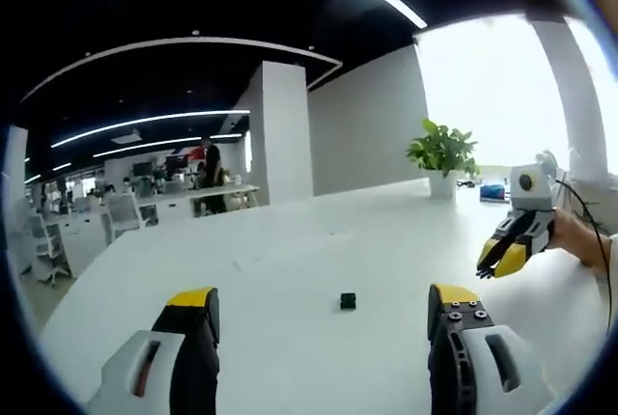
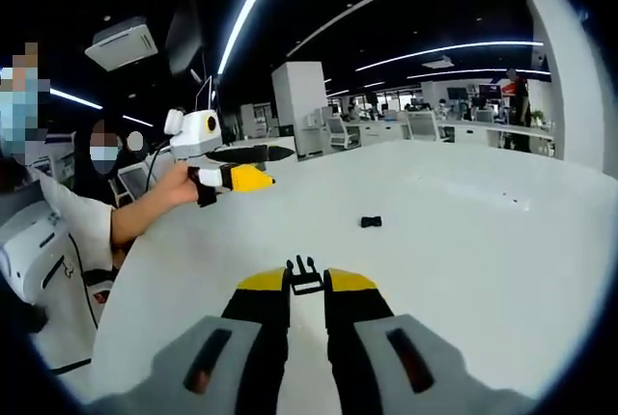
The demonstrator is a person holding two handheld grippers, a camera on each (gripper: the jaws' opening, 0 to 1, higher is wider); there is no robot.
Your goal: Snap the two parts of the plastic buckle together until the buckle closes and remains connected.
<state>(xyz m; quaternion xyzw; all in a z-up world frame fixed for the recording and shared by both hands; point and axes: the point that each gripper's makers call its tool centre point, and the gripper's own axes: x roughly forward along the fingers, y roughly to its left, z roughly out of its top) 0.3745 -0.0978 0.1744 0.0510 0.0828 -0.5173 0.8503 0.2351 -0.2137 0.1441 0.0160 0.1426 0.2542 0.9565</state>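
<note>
Left hand-held gripper (image 1: 323, 311): jaws spread wide and empty, hanging low over the white bench (image 1: 290, 251).
Loose buckle half (image 1: 348, 300): small, dark, lying on the bench just ahead of this gripper, between its jaw lines and a little toward the right jaw.
Its long axis: too small to judge here; in the right gripper view (image 2: 371, 221) it looks to lie crosswise to that gripper.
Right hand-held gripper (image 2: 307, 280): jaws closed on the pronged buckle half (image 2: 305, 276), prongs pointing forward past the fingertips.
Bearing from right gripper: loose half sits well ahead, slightly right.
Nearer hand-held gripper: the left, I judge; the right one (image 1: 502, 258) hovers off to its right, above the bench.
</note>
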